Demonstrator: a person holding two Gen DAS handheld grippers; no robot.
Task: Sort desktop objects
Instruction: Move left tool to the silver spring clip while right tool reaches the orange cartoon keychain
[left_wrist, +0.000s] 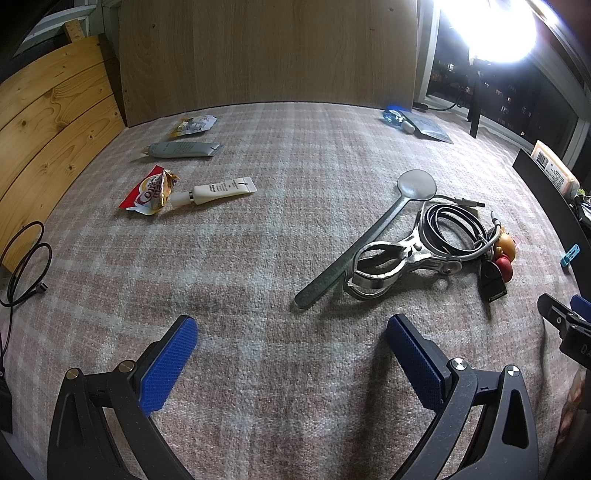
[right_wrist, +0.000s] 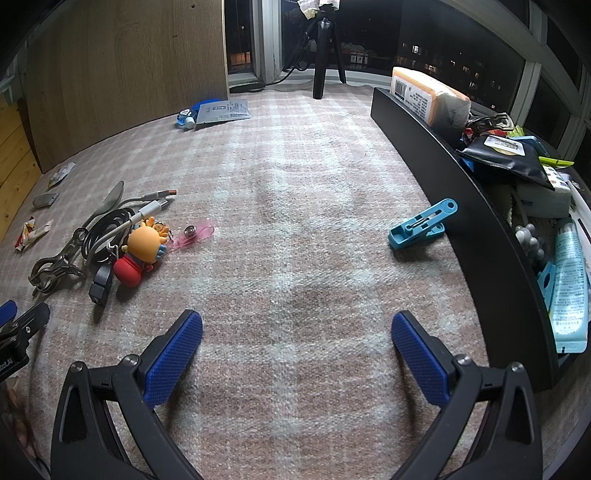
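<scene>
Both your grippers hang empty over the cloth: the left gripper (left_wrist: 291, 365) has its blue pads spread wide with nothing between them, and the right gripper (right_wrist: 297, 363) is spread just as wide. Ahead of your left hand lies a tangle: a long metal spoon (left_wrist: 373, 232) resting against a steel clamp (left_wrist: 388, 266), with a coiled black cable (left_wrist: 450, 229) and a small doll keychain (right_wrist: 142, 254) just beside. The spoon looks stiff and slick, so take it across the flat handle, low and square. The clamp is likely heavier; grip its body, not the curved jaws. The cable is floppy and may drag its neighbours, so pinch the bundled loop. Farther off to the left lie a snack wrapper (left_wrist: 149, 192) and a white tube (left_wrist: 218, 192) touching it, light and soft, easy to crush. Near your right hand a blue clothes peg (right_wrist: 421, 225) sits just beside the black tray (right_wrist: 461, 192), which is already crowded with packets and bottles. Everything rests on a checked woven cloth (right_wrist: 295, 221) that looks grippy and may snag thin things. A wooden panel (left_wrist: 266, 51) backs the desk, with dark windows and a bright lamp (left_wrist: 491, 26) glaring at the right.
</scene>
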